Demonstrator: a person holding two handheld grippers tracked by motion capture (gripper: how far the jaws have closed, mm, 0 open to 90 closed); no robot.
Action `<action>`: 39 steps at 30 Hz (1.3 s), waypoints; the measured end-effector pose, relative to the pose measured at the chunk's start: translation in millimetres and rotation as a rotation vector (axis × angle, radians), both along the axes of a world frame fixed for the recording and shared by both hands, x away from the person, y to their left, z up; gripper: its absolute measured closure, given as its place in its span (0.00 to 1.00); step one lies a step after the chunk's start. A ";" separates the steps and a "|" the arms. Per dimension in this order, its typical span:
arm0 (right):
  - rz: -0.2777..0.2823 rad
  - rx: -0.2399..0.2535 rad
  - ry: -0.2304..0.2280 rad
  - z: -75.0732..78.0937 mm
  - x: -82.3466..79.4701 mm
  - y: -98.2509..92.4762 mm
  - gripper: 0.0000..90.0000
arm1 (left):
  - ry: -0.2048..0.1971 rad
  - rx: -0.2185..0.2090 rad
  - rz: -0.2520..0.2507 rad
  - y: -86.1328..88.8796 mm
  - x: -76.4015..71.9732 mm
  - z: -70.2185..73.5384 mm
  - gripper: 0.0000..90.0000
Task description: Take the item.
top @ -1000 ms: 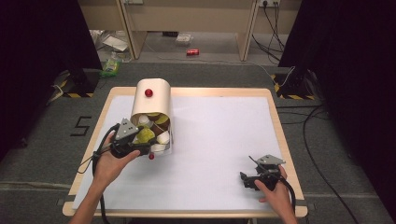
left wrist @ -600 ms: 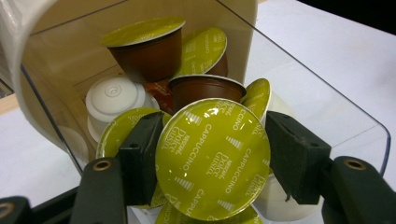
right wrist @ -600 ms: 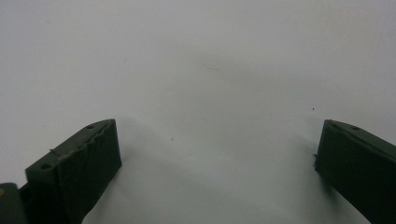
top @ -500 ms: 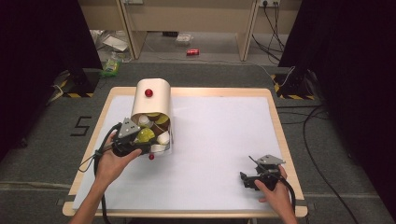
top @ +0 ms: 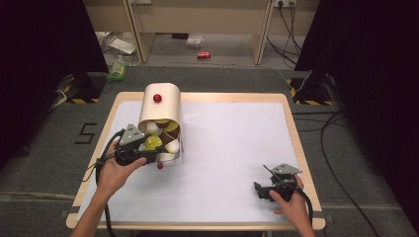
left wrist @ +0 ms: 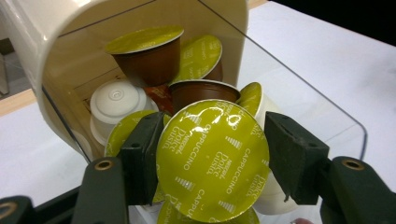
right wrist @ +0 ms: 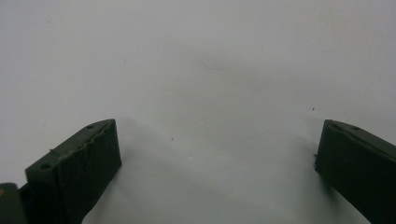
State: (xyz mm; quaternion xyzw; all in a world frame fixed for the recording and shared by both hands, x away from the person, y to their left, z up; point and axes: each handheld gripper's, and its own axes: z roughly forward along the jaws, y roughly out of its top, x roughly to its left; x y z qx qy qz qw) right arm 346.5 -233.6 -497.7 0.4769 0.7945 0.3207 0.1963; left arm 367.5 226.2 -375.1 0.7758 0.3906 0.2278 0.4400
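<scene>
Left hand-held gripper [left wrist: 212,158] clamped on a capsule [left wrist: 212,161]: round, glossy yellow-green foil lid printed "CAPPUCCINO", at the dispenser [top: 159,106] mouth. Right hand-held gripper [right wrist: 217,163] wide open, empty.

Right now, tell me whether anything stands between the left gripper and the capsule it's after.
Nothing visible does. The left gripper is already shut on the green-lidded capsule at the mouth of the dispenser, with other capsules packed behind and beside it.
</scene>
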 end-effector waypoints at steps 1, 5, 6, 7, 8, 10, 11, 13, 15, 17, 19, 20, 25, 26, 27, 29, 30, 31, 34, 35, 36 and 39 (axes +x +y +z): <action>0.000 0.000 0.001 0.0 -0.1 0.0 0.01 | 0.000 -0.001 -0.004 0.3 -0.5 0.7 0.44; 0.000 0.000 0.000 0.0 0.0 -0.1 0.01 | -0.009 0.000 -0.011 0.3 -4.1 5.6 0.44; -0.001 0.000 0.001 0.0 0.0 0.0 0.01 | -0.013 0.001 -0.014 0.0 -5.1 7.3 0.44; 0.000 0.001 0.001 0.0 0.0 0.0 0.01 | -0.015 0.001 -0.018 -0.2 -6.0 9.1 0.44; 0.000 0.001 0.001 0.0 0.0 0.0 0.01 | -0.016 -0.003 -0.023 -0.5 -6.5 10.8 0.44; 0.000 0.001 0.001 0.0 0.0 0.0 0.01 | -0.020 -0.002 -0.025 -0.8 -7.8 14.1 0.44; 0.000 0.000 0.001 0.0 0.0 -0.1 0.01 | -0.025 -0.001 -0.027 -0.8 -8.5 15.6 0.44; 0.000 0.000 0.001 0.0 0.0 0.0 0.01 | -0.028 -0.004 -0.031 -0.4 -10.4 18.2 0.44; 0.000 0.000 0.001 0.0 0.0 0.0 0.01 | -0.033 -0.002 -0.032 0.9 -13.1 21.7 0.44; 0.000 -0.001 0.001 0.0 -0.1 0.0 0.01 | -0.039 -0.004 -0.032 3.4 -14.9 24.8 0.44; 0.001 -0.001 -0.001 0.0 0.1 -0.1 0.01 | -0.041 -0.010 -0.031 6.3 -16.7 27.7 0.44; 0.000 0.000 0.000 0.0 0.0 0.0 0.01 | -0.040 -0.015 -0.035 8.1 -17.5 29.2 0.44; 0.000 0.000 0.000 0.0 0.0 0.0 0.01 | -0.049 -0.007 -0.032 16.2 -23.0 35.3 0.44; 0.000 0.000 0.000 0.0 0.0 0.0 0.01 | -0.049 -0.008 -0.031 17.7 -24.1 35.9 0.44; 0.000 -0.001 0.000 0.0 0.0 0.0 0.01 | -0.052 -0.008 -0.029 19.4 -25.4 36.4 0.44; 0.000 -0.001 0.000 0.0 0.0 0.0 0.01 | -0.055 -0.011 -0.027 23.1 -28.5 37.3 0.44; 0.000 -0.001 0.000 0.0 0.0 0.0 0.01 | -0.056 -0.014 -0.025 25.3 -30.0 37.5 0.44; 0.000 -0.001 0.000 0.0 0.0 0.0 0.01 | -0.059 -0.015 -0.021 27.9 -31.4 37.9 0.44; -0.001 -0.001 0.000 0.0 0.0 0.1 0.01 | -0.067 -0.020 -0.003 37.6 -35.6 39.0 0.44; 0.000 0.000 0.000 0.0 0.0 0.0 0.01 | -0.070 -0.023 0.000 40.0 -36.6 39.5 0.44; 0.000 -0.001 0.000 0.0 0.0 0.0 0.01 | -0.073 -0.027 0.006 43.4 -38.1 40.2 0.44; 0.000 -0.001 0.001 0.0 0.0 0.0 0.01 | -0.086 -0.034 0.024 52.1 -41.8 42.8 0.44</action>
